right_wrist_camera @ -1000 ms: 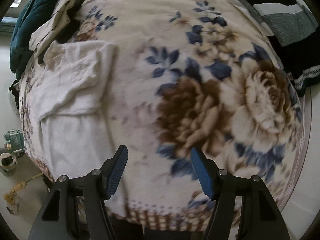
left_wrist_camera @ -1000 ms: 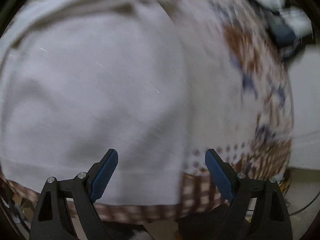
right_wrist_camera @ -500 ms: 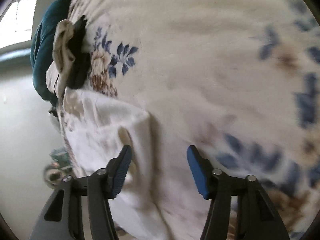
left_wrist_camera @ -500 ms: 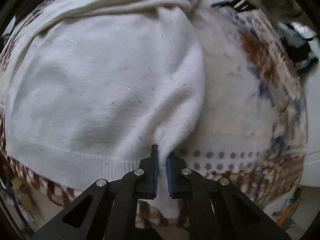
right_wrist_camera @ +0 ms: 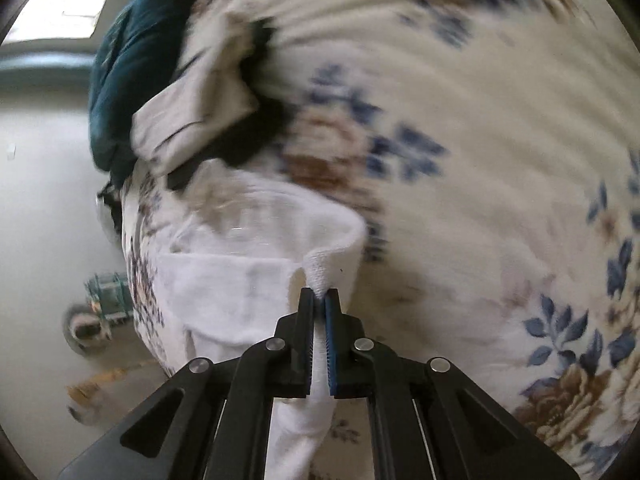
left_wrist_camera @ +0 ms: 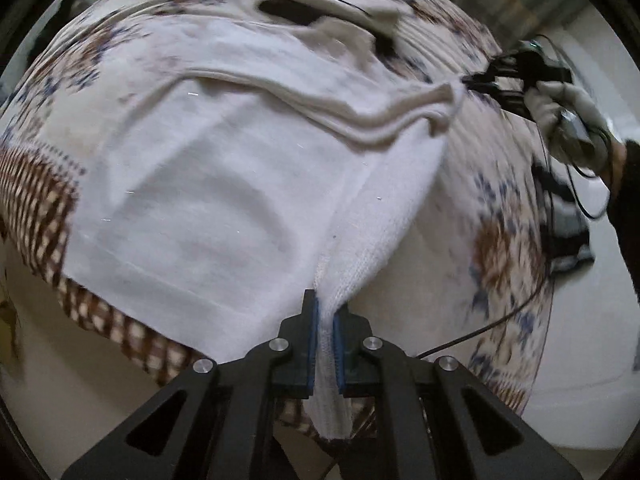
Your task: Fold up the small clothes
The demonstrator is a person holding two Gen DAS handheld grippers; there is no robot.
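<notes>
L gripper (left_wrist_camera: pixel 324 316) has its jaws clamped on a pinch of the white knit sweater (left_wrist_camera: pixel 200 208) at the hem corner, bottom centre of the L wrist view; a ribbed tongue of fabric hangs down between the pads. From there the garment runs up and left across the frame, flat on the floral blanket (left_wrist_camera: pixel 496 240), w/ a rolled fold ridge crossing to the upper right. At that ridge's far end the R gripper (right_wrist_camera: pixel 319 300) is visible, also closed on fabric. R wrist view confirms: jaws together on a ribbed edge of the same sweater, bottom centre, cloth spreading left and down toward the bed edge. So both pinches sit on one side edge, long axis running from L jaws to R jaws. Likely next: carry that edge across to the frame-left side. Dark teal cloth (right_wrist_camera: pixel 132 60) and a beige-and-black garment (right_wrist_camera: pixel 200 112) lie beyond, upper left of R view.
</notes>
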